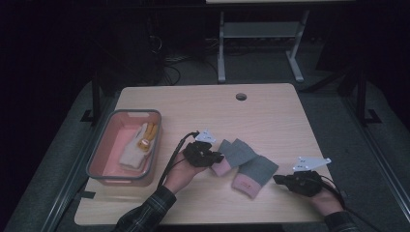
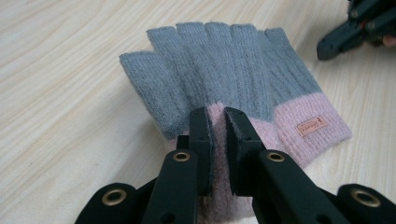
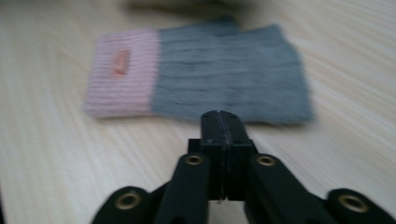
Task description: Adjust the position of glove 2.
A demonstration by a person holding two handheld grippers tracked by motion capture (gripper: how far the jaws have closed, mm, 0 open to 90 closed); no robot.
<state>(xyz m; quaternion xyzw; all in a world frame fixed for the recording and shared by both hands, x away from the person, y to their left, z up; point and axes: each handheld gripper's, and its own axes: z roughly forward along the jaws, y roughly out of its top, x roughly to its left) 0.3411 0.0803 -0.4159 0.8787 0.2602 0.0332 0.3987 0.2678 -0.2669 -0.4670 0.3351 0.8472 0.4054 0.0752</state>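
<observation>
Pinching glove cuff (image 2: 215, 135), high view adds bin (image 1: 99, 159)

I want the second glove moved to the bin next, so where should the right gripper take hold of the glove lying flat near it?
Grip the pink cuff of the flat glove. The cuff's thick ribbed end faces the table's near edge, so the right gripper can probably slide one jaw under from there.
</observation>
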